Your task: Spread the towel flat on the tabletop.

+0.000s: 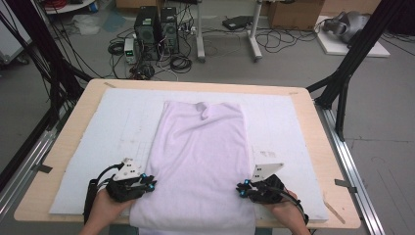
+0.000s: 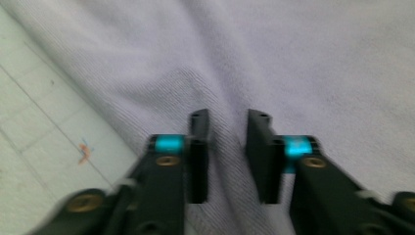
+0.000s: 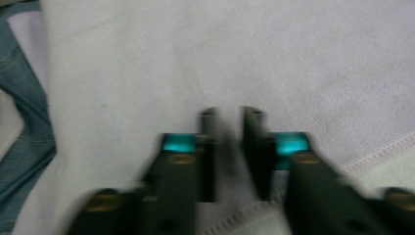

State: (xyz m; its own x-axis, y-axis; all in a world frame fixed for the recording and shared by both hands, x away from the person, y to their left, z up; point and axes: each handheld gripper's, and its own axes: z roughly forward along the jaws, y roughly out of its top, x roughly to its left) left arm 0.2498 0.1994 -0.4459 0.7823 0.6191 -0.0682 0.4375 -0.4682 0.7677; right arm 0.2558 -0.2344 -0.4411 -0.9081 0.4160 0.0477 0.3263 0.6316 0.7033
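A pale lilac garment (image 1: 200,152) lies folded into a long strip on the white mat, neck end far from me. My left gripper (image 1: 151,185) sits at its near left edge and my right gripper (image 1: 240,188) at its near right edge. In the left gripper view the jaws of the left gripper (image 2: 227,117) stand close together with a raised ridge of the garment (image 2: 293,58) pinched between them. In the right gripper view the right gripper (image 3: 227,112) is likewise narrowed on the garment (image 3: 293,58), just above its stitched hem.
The white mat (image 1: 117,127) covers most of the wooden table (image 1: 83,107). Black frame legs (image 1: 342,83) stand at the right. Computers and cables (image 1: 156,29) are on the floor beyond. Blue jeans fabric (image 3: 24,132) shows below the table's near edge.
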